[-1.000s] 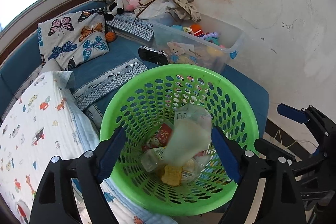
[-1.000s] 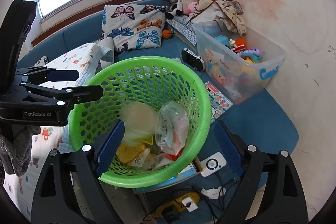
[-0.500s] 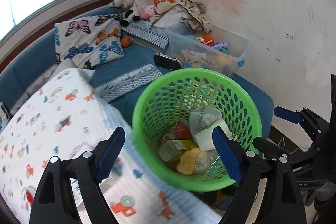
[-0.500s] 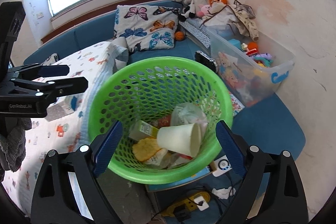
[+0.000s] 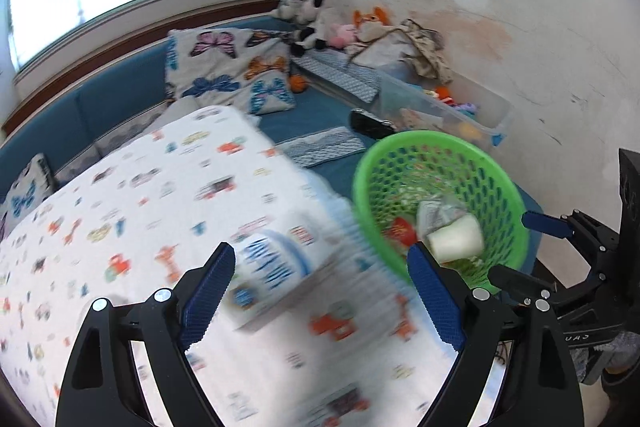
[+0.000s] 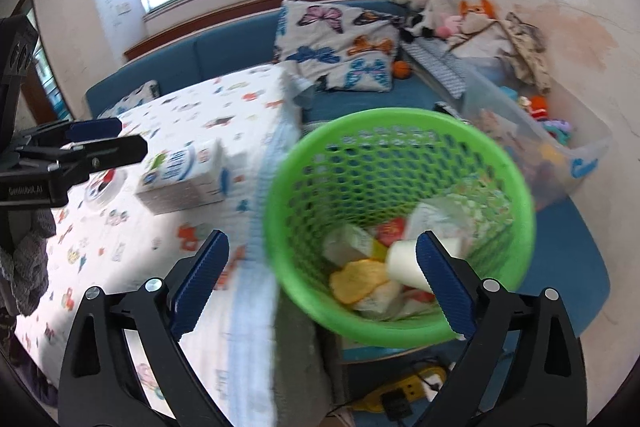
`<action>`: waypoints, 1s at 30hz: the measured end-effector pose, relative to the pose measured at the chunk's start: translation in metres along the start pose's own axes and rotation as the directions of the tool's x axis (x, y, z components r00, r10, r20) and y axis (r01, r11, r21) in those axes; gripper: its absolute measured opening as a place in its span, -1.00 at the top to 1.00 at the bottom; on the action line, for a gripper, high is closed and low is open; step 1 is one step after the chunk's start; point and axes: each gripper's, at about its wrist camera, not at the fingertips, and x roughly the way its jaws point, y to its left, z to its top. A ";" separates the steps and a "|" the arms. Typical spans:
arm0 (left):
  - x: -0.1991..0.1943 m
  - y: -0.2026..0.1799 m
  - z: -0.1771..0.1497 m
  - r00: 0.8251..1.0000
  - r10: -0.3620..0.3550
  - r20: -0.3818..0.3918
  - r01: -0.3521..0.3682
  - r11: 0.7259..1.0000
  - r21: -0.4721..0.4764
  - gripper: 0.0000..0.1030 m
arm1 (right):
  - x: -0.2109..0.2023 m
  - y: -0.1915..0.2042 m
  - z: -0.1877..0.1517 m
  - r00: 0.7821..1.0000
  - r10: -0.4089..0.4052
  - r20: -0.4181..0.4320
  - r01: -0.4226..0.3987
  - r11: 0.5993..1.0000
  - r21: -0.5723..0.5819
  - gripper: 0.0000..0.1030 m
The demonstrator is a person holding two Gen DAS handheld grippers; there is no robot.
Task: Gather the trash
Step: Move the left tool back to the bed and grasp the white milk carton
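White cup [image 6: 406, 263] lies sideways in green basket [image 6: 400, 131]

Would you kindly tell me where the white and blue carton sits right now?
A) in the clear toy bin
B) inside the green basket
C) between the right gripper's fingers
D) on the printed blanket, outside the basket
D: the white and blue carton lies on the printed blanket, to the left of the green basket, with no gripper on it.
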 end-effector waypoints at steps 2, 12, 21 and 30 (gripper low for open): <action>-0.004 0.016 -0.006 1.000 0.022 -0.002 -0.022 0.999 -0.024 -0.65 | 0.006 0.014 0.000 1.000 0.020 -0.011 -0.021 1.000 -0.021 -0.83; -0.022 0.092 -0.040 0.994 0.104 -0.026 -0.107 0.986 -0.131 -0.66 | 0.043 0.078 0.010 0.993 0.101 -0.061 -0.109 0.986 -0.130 -0.86; -0.012 0.115 -0.056 0.995 0.078 -0.065 -0.087 0.986 -0.145 -0.66 | 0.054 0.089 0.012 0.992 0.106 -0.075 -0.116 0.982 -0.147 -0.86; 0.032 0.066 -0.030 0.993 -0.023 -0.115 0.035 0.994 0.102 -0.73 | 0.053 0.069 0.009 0.993 0.074 -0.092 -0.086 0.988 -0.132 -0.86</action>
